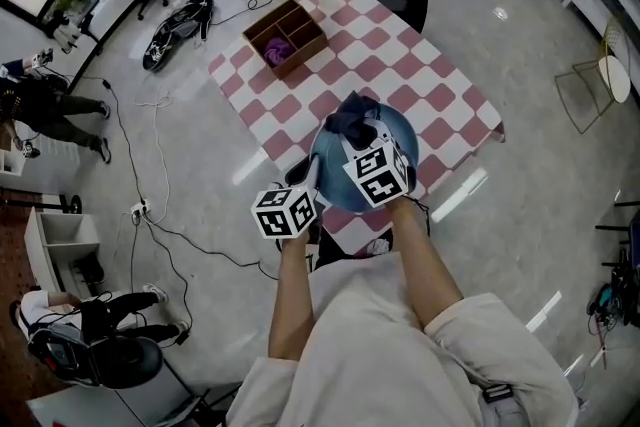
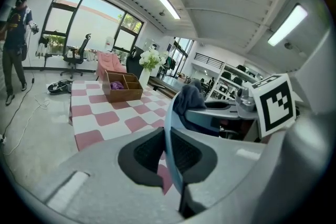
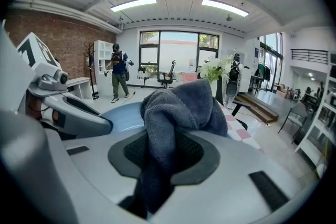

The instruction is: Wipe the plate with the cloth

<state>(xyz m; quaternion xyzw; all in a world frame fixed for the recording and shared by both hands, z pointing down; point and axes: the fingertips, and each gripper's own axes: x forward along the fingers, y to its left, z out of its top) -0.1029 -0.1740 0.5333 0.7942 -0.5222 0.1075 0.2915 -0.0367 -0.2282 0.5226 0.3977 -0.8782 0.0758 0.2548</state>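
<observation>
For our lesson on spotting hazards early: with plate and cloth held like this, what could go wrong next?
1. The left gripper pinches the plate only at its rim; wiping pressure could twist it loose and drop it by the table edge.
2. The right gripper holds one fold of the cloth, which might slip out.

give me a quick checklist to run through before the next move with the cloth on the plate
1. Left tongs shut on the rim of the light blue round plate: ok
2. Right tongs shut on the dark grey terry cloth: ok
3. Cloth pressed flat on the plate's face: cannot tell
4. Plate held over the pink-and-white checked table: ok
5. Wooden divided box well away from the plate: ok
</observation>
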